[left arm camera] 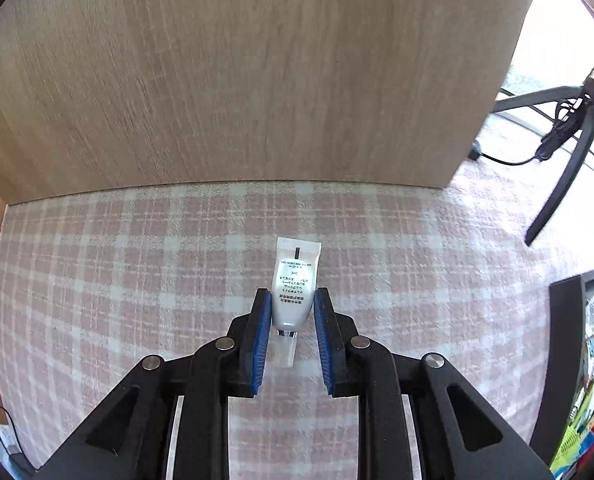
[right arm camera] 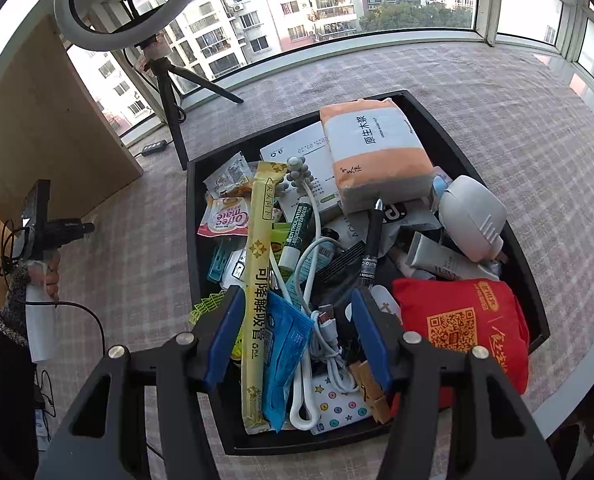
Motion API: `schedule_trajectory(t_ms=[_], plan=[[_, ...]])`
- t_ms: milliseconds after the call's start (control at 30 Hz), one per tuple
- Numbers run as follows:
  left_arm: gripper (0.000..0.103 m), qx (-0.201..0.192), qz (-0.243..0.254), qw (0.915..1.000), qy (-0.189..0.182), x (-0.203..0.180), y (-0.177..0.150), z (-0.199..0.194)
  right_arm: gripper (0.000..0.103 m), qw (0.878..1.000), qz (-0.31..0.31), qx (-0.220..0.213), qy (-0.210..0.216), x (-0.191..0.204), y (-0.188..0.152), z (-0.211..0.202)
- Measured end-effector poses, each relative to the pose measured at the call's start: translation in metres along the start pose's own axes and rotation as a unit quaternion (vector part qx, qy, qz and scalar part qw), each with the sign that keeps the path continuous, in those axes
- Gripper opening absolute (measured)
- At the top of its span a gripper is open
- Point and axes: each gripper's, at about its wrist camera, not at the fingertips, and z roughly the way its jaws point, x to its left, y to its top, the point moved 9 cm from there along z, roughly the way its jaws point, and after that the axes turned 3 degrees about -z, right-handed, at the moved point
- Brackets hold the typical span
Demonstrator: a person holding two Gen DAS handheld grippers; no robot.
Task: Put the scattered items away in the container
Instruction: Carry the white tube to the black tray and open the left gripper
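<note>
Left hand-held gripper [left arm camera: 293,312] clamped on small white plastic tube [left arm camera: 295,284] over checked cloth; right hand-held gripper [right arm camera: 297,336] apart, empty, above full black tray [right arm camera: 449,136]. Next: carry tube to tray.

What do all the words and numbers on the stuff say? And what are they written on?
"原生木浆": orange tissue pack.
"可降解吸管": long yellow straw wrapper.
"MENTHOLATUM": green lip balm stick.
"Coffee mate", upside down: sachet.
"2025.09.30": white box.
Red pouch: QR code, words unreadable.
White tube: print too small.
</note>
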Motion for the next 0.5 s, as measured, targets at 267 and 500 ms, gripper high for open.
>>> schedule_trajectory(t_ms=[267, 500], plan=[[0.020, -0.032, 0.079, 0.9928, -0.084, -0.117, -0.047, -0.071, 0.055, 0.999, 0.047, -0.014, -0.013, -0.050, -0.016, -0.023], [0.020, -0.033, 0.192, 0.9653, -0.173, -0.238, -0.100, -0.142, 0.055, 0.995, 0.089, -0.024, -0.030, -0.094, -0.042, -0.043]])
